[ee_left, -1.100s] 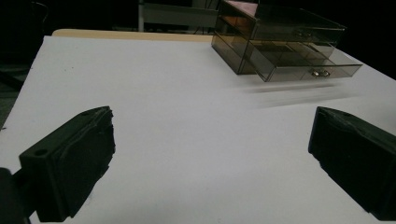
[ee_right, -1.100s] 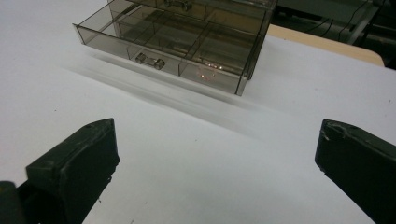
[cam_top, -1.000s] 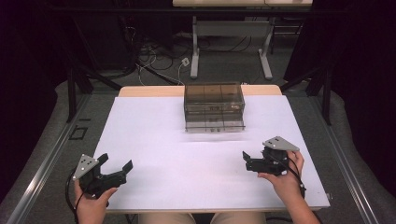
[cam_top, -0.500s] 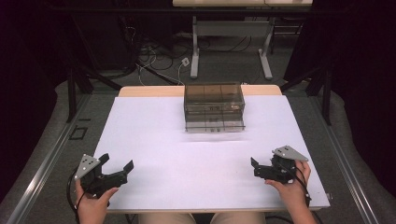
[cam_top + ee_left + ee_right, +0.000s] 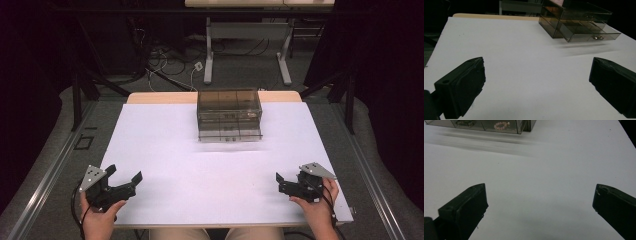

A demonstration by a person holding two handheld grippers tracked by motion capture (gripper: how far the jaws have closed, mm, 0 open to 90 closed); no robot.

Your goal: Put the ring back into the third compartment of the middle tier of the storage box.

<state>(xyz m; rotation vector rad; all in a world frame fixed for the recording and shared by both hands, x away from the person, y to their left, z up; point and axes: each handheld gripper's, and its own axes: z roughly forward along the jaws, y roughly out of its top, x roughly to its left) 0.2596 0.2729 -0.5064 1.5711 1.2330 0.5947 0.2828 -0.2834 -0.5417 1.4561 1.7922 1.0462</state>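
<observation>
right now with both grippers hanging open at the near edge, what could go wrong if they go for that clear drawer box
The drawer box sits far back on the table, so both grippers must reach well forward. Its bottom drawer looks slightly pulled out; a bump from the left gripper or right gripper might shove the light-looking box backwards. The small pink bead ring inside could be hard to pinch.

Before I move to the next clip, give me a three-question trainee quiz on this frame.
1. True or false: the left hand-held gripper is open.
2. The smoky drawer box sits: A) at the table's far middle, B) at its near left, C) between the two grippers.
3. Fill in: in the right gripper view, a pink ____ lies in the drawer.

Key: 1 true; 2 A; 3 bracelet (beaded ring).
</observation>
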